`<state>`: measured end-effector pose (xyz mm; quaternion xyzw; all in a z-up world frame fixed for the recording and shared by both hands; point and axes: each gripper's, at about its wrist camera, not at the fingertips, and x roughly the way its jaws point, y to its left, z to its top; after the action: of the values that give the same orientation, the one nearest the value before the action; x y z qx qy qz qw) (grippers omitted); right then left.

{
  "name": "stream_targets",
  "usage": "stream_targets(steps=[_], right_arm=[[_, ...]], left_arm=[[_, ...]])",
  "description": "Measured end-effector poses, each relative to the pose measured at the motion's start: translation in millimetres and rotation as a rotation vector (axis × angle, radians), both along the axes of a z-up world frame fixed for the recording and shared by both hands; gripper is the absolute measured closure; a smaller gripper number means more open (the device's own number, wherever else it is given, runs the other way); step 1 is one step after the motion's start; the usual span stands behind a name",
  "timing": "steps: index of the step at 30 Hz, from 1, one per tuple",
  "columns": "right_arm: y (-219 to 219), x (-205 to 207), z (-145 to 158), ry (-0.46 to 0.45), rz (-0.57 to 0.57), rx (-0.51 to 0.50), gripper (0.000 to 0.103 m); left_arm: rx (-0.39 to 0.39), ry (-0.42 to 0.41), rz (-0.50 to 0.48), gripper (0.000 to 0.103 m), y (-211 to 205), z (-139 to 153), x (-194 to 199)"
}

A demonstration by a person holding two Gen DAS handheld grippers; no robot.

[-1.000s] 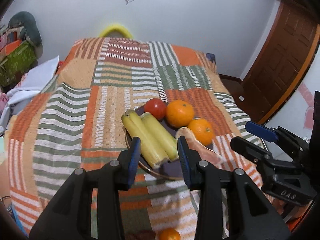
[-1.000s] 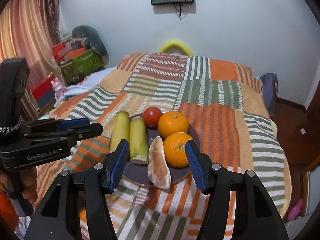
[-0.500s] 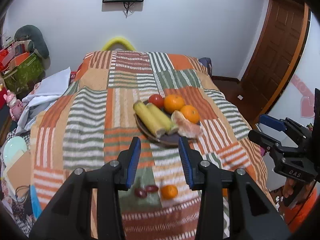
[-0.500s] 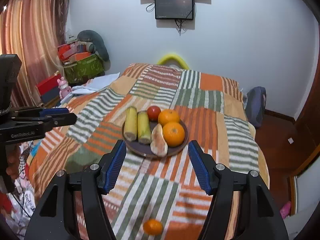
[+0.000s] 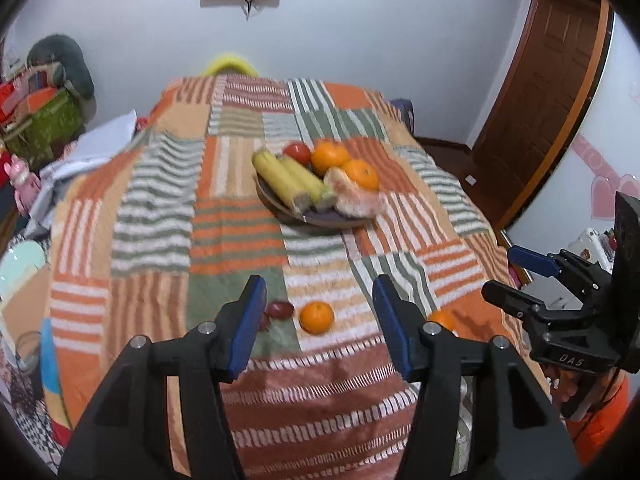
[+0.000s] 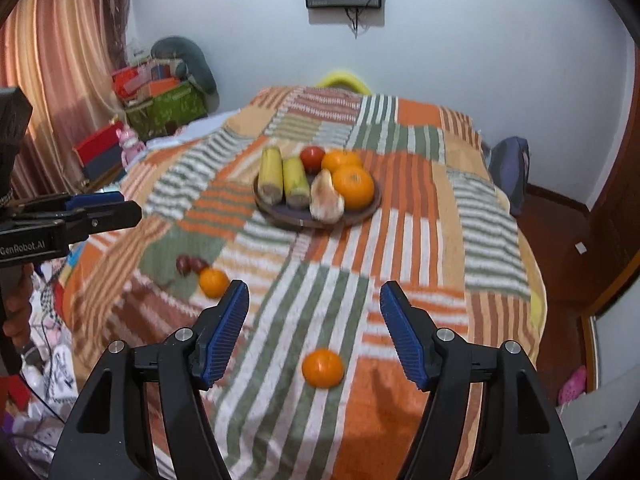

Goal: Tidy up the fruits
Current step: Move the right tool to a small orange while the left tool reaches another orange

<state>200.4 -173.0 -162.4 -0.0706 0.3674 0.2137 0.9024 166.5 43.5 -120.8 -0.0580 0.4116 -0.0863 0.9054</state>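
A dark plate (image 5: 320, 219) (image 6: 362, 213) on the striped bedspread holds two corn cobs (image 5: 288, 184) (image 6: 284, 176), a tomato (image 5: 297, 153), two oranges (image 6: 352, 184) and a peeled fruit piece (image 6: 326, 200). Loose on the bed nearer me lie an orange (image 5: 317, 317) (image 6: 213, 282), dark red fruits (image 5: 280, 309) (image 6: 188, 265) and a second orange (image 6: 322, 368) (image 5: 442, 319). My left gripper (image 5: 320, 328) is open and empty above the near orange. My right gripper (image 6: 316, 336) is open and empty above the second orange.
The bed (image 5: 160, 216) fills the middle of the room. Boxes and clutter (image 6: 160, 100) stand at the left wall, a wooden door (image 5: 552, 80) at the right. A glass (image 5: 28, 350) and a pale plate (image 5: 18, 264) sit left of the bed.
Both grippers have pulled back from the plate toward the foot of the bed. The loose oranges and red fruits have come into view beneath them.
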Motion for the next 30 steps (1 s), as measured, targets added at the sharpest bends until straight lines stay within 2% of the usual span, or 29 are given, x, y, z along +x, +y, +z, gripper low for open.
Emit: stream_targets(steps=[4,9,13,18,21,24,26,30], right_arm=[[-3.2,-2.6,-17.1,0.038,-0.004,-0.003,0.038],[-8.7,-2.4,-36.6,0.085,-0.01,0.025,0.038],[-7.8,0.9,-55.3,0.116,-0.018,-0.007,0.038],[-8.9,7.2,-75.6,0.184,0.008,0.018,0.038],[-12.1,9.1,-82.5,0.199,0.005,0.033,0.04],[-16.0,10.4,-87.8,0.221,0.007,0.048,0.05],[-18.0,10.6,-90.6,0.24,0.01,0.061,0.058],[-19.2,13.1,-95.6,0.26,0.013,0.082,0.068]], left_arm=[[0.0,0.043,0.005,0.048,-6.6,-20.7,1.5],[-0.05,0.097,0.015,0.048,-10.2,-46.1,5.5],[-0.045,0.134,0.008,0.048,-15.4,-65.1,12.8],[-0.023,0.161,0.001,0.049,-20.5,-84.2,24.0],[-0.011,0.165,0.002,0.053,-21.6,-91.2,29.6],[0.01,0.172,0.01,0.058,-21.7,-97.9,35.0],[0.014,0.181,0.014,0.066,-21.6,-102.5,38.7],[0.002,0.192,0.025,0.069,-20.4,-107.9,43.7]])
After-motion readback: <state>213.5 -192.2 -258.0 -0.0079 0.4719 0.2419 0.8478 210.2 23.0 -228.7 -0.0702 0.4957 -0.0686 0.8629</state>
